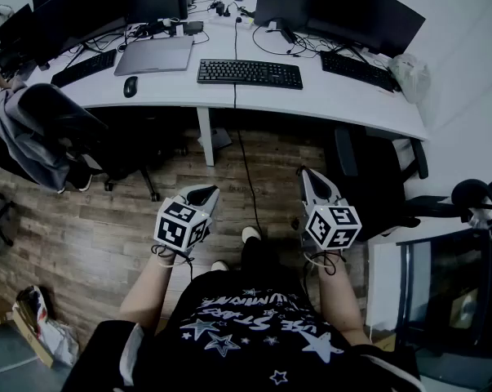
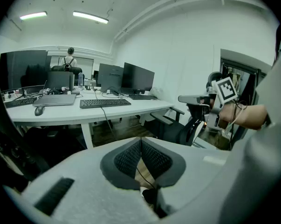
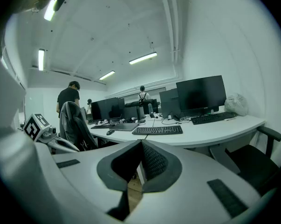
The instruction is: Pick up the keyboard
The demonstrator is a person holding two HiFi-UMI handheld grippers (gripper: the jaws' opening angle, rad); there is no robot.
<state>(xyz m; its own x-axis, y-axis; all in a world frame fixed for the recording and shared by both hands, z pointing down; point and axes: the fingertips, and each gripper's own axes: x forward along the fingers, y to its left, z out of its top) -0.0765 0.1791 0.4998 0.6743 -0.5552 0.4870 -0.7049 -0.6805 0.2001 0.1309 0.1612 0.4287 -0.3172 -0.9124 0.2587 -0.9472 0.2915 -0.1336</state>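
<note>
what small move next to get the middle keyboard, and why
Probably step in and carry both grippers forward toward the desk: the left gripper and right gripper are shut, empty and held close to the body over the wood floor, well short of the middle keyboard.

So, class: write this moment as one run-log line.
phase: pre-reach | left gripper: shut, empty | right gripper: shut, empty | centre keyboard: untouched on desk
</note>
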